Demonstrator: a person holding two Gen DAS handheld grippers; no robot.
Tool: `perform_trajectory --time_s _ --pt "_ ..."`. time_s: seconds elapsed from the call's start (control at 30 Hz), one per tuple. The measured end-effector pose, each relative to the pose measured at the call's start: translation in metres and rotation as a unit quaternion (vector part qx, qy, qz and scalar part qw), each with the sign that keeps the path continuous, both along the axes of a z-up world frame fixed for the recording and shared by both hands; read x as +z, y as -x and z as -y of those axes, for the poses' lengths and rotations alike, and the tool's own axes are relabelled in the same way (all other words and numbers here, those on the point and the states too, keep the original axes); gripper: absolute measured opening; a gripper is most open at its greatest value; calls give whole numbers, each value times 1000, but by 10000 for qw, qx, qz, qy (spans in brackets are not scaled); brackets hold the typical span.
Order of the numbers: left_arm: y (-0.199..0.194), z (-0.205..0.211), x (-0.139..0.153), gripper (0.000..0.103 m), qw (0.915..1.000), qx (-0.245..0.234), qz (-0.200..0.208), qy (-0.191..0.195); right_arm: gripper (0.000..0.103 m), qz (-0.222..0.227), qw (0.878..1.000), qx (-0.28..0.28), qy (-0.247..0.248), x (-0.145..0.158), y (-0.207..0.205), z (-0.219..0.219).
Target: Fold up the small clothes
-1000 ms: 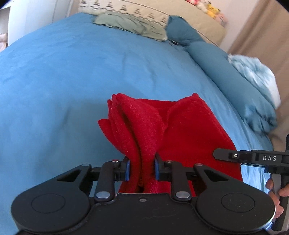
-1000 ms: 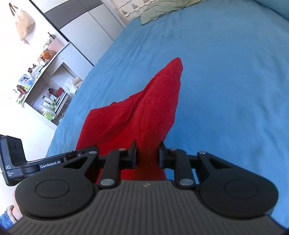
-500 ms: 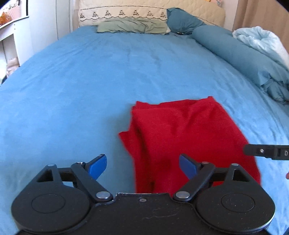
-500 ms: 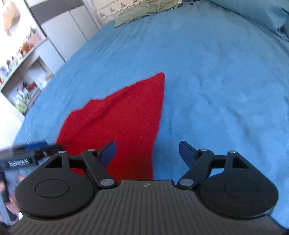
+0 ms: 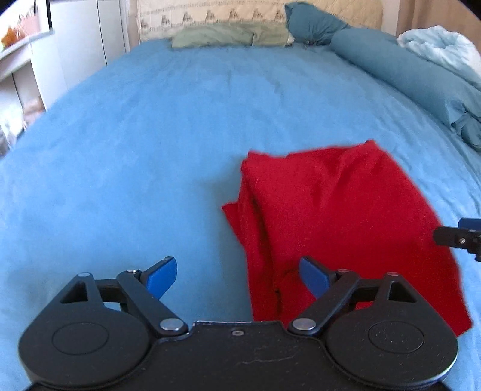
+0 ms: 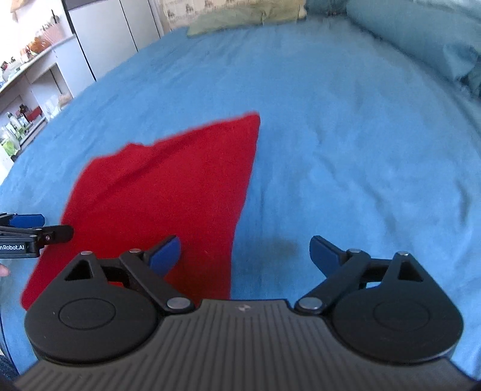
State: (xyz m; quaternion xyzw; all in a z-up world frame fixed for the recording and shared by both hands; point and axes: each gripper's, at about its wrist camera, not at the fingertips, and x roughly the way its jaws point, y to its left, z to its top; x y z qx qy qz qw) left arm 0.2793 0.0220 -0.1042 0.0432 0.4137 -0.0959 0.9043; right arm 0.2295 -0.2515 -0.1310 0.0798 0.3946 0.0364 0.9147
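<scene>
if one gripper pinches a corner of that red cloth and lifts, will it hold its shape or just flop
Likely flop: the red cloth lies limp on the blue bedsheet, with soft creases along one edge. It looks thin, so probably light. Its fuzzy surface should grip rather than slip.

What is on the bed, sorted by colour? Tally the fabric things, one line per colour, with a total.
Red: 1, the red garment lying loose on the blue sheet.
Green: 1, the green pillow at the headboard.
Dark teal: 2, the teal cushion and the teal bolster.
Pale blue: 1, the bunched light blue blanket.
Total: 5, sheet not counted.
</scene>
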Motion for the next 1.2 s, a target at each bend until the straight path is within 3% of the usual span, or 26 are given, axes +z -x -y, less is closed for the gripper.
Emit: perform_trajectory --time_s 0.13,0.23,0.33,0.6,0.83,1.2 --pt "31 1 48 92 9991 10 410 100 103 419 9991 55 36 45 28 -3" --pt "61 -2 87 99 9973 4 659 329 103 580 9983 -10 69 82 57 -5" --pt "96 -5 120 103 9947 14 991 268 103 703 9973 -114 154 115 90 -7" --pt "173 -19 154 103 9923 516 1114 139 103 681 9950 -472 553 172 171 -21" --pt "226 -27 151 103 9939 663 873 77 103 425 9955 -519 667 182 231 -40" --pt "260 -17 132 103 9958 497 739 -200 103 -189 9953 -677 671 144 279 -54"
